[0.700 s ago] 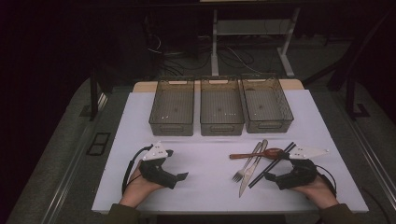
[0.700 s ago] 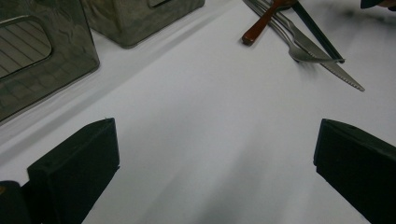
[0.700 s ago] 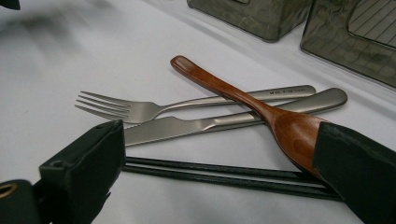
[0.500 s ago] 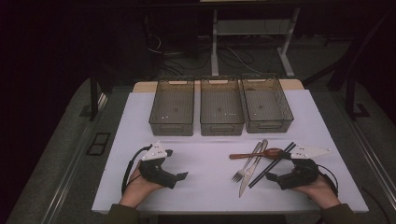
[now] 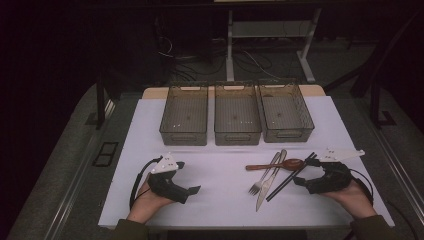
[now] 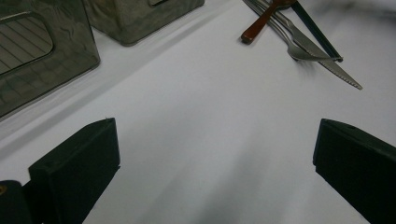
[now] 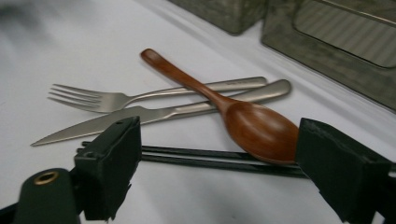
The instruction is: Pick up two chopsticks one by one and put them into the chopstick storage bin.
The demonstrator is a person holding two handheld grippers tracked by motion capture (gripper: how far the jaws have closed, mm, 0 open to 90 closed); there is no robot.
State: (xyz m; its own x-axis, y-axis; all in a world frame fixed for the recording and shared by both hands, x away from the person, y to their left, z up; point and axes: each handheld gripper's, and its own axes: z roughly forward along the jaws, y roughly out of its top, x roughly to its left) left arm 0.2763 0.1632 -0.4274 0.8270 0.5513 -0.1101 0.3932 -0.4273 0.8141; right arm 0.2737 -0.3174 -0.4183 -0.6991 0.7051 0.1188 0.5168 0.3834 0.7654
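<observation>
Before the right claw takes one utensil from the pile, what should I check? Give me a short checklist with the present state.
1. Right claw open: ok, jaws stand wide apart.
2. Right claw empty: ok.
3. Utensils separated: not ok; the wooden spoon lies across the fork and knife, its bowl over the black chopsticks.
4. Three bins free to receive: ok, they look empty.
5. Left claw out of the way: ok, open over bare table.
</observation>
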